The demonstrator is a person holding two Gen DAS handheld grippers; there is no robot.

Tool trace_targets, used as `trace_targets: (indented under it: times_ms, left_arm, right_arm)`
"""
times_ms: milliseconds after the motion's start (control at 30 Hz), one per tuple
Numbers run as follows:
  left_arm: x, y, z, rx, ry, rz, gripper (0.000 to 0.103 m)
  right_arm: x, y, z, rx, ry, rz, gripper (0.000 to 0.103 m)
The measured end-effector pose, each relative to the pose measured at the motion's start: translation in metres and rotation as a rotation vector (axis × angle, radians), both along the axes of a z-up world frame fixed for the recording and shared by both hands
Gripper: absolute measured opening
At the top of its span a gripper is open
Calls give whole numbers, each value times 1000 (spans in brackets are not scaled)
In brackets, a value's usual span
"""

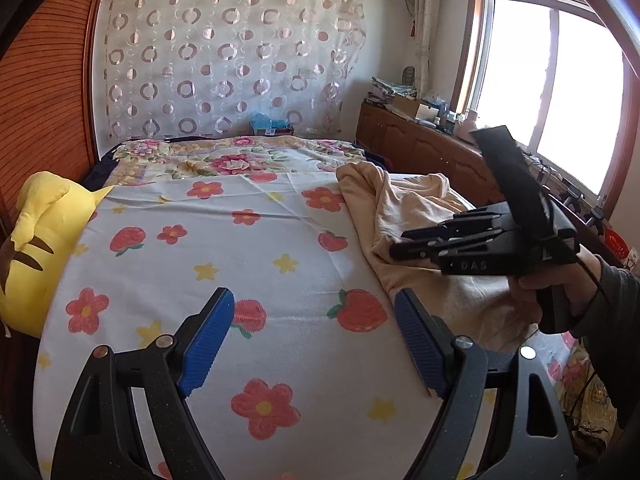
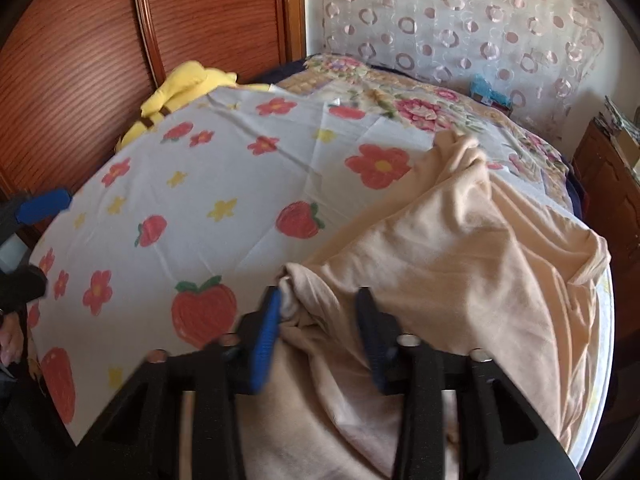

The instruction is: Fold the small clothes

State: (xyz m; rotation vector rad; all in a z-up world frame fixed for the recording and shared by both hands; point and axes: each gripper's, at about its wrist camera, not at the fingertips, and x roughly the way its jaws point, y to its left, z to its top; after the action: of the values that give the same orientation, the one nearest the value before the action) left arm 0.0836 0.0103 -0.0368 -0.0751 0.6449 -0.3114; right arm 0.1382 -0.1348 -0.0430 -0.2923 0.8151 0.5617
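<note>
A crumpled peach garment (image 2: 460, 256) lies on the right side of the bed; it also shows in the left wrist view (image 1: 404, 208). My right gripper (image 2: 320, 308) is open, its blue fingers (image 2: 266, 340) on either side of a bunched fold at the garment's near edge, without closing on it. It appears from the side in the left wrist view (image 1: 404, 244), over the garment. My left gripper (image 1: 314, 308) is open and empty above the flower-and-strawberry sheet (image 1: 224, 248), left of the garment. One left finger (image 2: 44, 204) shows at the right wrist view's left edge.
A yellow plush toy (image 1: 44, 240) lies at the bed's left edge against a wooden headboard (image 1: 44, 92). A floral quilt (image 1: 224, 156) covers the far end. A wooden cabinet (image 1: 432, 152) with clutter stands on the right under the window (image 1: 552, 92).
</note>
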Motion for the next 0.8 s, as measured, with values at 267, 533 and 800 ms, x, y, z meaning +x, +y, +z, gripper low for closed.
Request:
trace_targets:
  times_ms: [267, 533, 800]
  left_arm:
    - [17, -20, -3, 10, 29, -51, 83]
    - [55, -55, 8, 49, 39, -114, 83]
    - [121, -87, 8, 107, 75, -148, 83]
  right_arm:
    - [0, -55, 34, 55, -133, -58, 4]
    - [21, -152, 65, 26, -242, -261, 4]
    - [59, -191, 45, 16, -210, -375, 4]
